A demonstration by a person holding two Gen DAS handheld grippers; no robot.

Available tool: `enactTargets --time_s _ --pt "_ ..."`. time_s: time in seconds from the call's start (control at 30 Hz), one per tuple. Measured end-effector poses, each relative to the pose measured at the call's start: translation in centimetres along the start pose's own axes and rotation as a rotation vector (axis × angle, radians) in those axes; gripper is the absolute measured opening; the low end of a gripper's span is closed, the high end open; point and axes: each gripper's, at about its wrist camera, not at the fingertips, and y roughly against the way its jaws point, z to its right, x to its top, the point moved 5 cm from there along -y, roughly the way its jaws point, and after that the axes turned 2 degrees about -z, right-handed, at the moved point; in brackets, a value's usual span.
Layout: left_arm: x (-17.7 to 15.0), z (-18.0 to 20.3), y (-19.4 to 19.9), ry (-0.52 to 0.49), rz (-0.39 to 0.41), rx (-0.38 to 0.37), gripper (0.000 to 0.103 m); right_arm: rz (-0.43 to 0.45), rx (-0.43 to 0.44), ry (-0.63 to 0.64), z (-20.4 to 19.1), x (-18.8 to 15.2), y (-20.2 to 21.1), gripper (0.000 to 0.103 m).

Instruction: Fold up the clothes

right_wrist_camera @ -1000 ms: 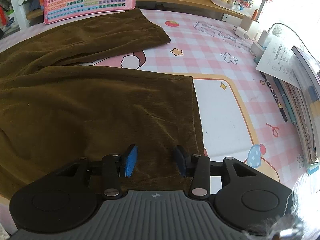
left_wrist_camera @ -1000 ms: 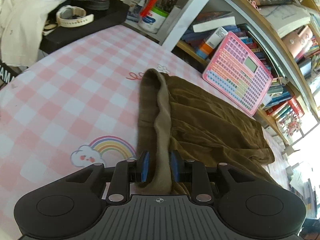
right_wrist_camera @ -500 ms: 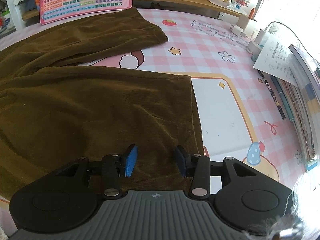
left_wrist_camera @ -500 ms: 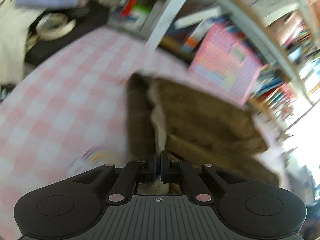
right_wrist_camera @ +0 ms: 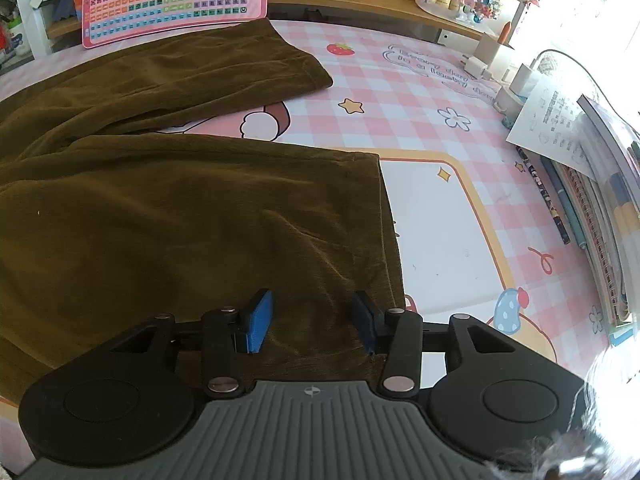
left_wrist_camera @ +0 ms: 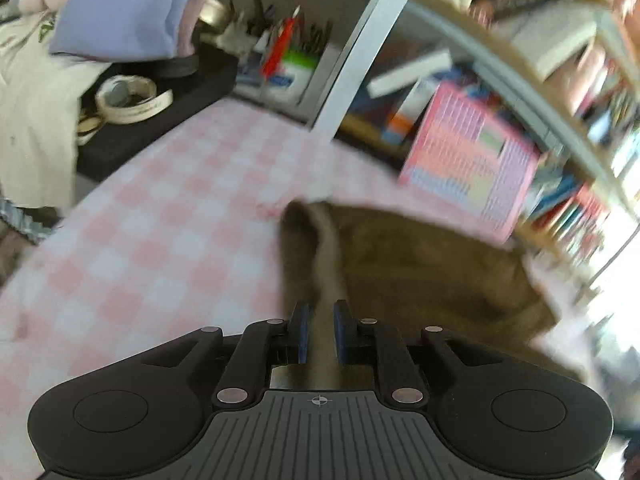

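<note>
Right wrist view shows the pink checked tabletop (right_wrist_camera: 440, 92) carrying brown corduroy trousers (right_wrist_camera: 168, 216) spread flat, legs apart, presumably laid out so one half can be folded over the other. The right hand-held gripper (right_wrist_camera: 312, 320) hovers spread over the near leg's hem corner, pinching nothing, probably poised to take that end. In the blurred left wrist view, the left hand-held gripper (left_wrist_camera: 319, 330) has the trousers' waistband edge (left_wrist_camera: 324, 264) between its jaws, which are opening, so its hold looks loose.
</note>
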Motion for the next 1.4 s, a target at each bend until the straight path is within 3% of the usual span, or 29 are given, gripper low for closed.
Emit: enactTargets --time_s 0.23,0.4,0.47,0.63,0.8,1.0,1.2,1.3,1.4 --pt "-0.7 2.9 -5.0 0.022 -0.019 -0.046 0.015 0.005 -0.008 0.005 0.0 0.1 -0.1 0.045" --pt "-2.0 1.5 -6.9 0.044 -0.072 0.012 0.013 0.009 -0.004 0.006 0.4 0.3 -0.3 0.052" --pt "-2.1 0.7 -6.8 0.067 -0.072 0.018 0.006 0.008 -0.002 0.005 0.5 0.3 -0.3 0.052" --pt "-2.2 0.9 -5.4 0.088 -0.052 0.063 0.006 0.017 0.024 -0.004 0.9 0.4 -0.4 0.052" --pt "-2.8 1.7 -3.2 0.099 -0.019 0.059 0.006 0.031 0.048 0.016 0.9 0.6 -0.2 0.050" --pt "-4.7 4.7 -2.0 0.092 -0.031 0.088 0.006 0.084 0.120 0.017 2.1 -0.3 2.0 0.050" --pt "-7.6 7.9 -0.9 0.092 -0.050 0.121 0.006 0.083 0.149 -0.018 5.5 -2.5 3.1 0.049" --pt "-9.5 9.8 -0.2 0.083 -0.065 0.130 0.006 0.068 0.172 -0.026 6.8 -3.7 3.0 0.045" --pt "-11.4 11.6 0.8 0.076 -0.079 0.132 0.006 0.045 0.222 -0.036 7.4 -4.5 2.8 0.035"
